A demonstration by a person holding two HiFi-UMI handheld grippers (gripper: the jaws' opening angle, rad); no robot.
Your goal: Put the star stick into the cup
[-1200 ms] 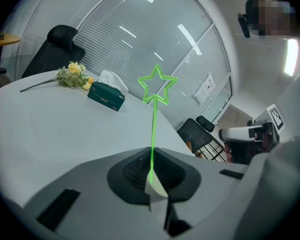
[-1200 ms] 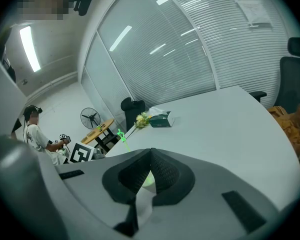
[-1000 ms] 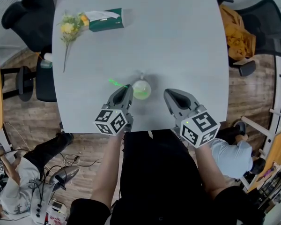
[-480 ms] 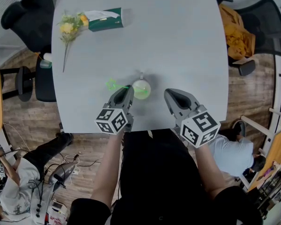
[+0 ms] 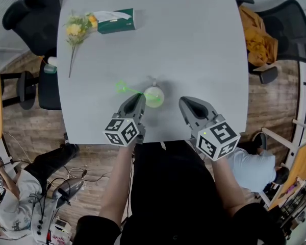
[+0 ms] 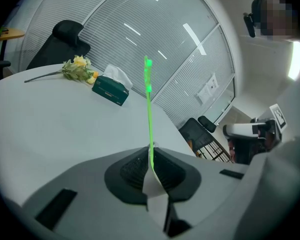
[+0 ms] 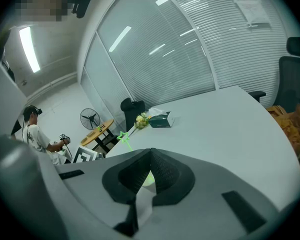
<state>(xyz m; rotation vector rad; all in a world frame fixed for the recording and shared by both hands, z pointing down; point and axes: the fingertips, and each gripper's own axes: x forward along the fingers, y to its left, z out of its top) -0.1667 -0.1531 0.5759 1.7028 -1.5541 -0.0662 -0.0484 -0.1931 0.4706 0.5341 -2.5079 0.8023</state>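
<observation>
A thin green star stick is pinched in my left gripper, which is shut on its lower end. In the left gripper view the stick rises straight up from the closed jaws of that gripper. The star end points left and away from the cup, a small pale green cup on the grey table just right of the left gripper's tip. My right gripper hovers to the right of the cup, shut and holding nothing. In the right gripper view the star shows at the left beyond the closed right gripper.
A green tissue box and a bunch of yellow flowers lie at the table's far left. Office chairs stand at both far corners. The near table edge runs just under both grippers. A person sits on the floor at lower left.
The stick's star end has swung a little to the left and away and now shows sharp instead of blurred. Both grippers have stayed almost in place.
</observation>
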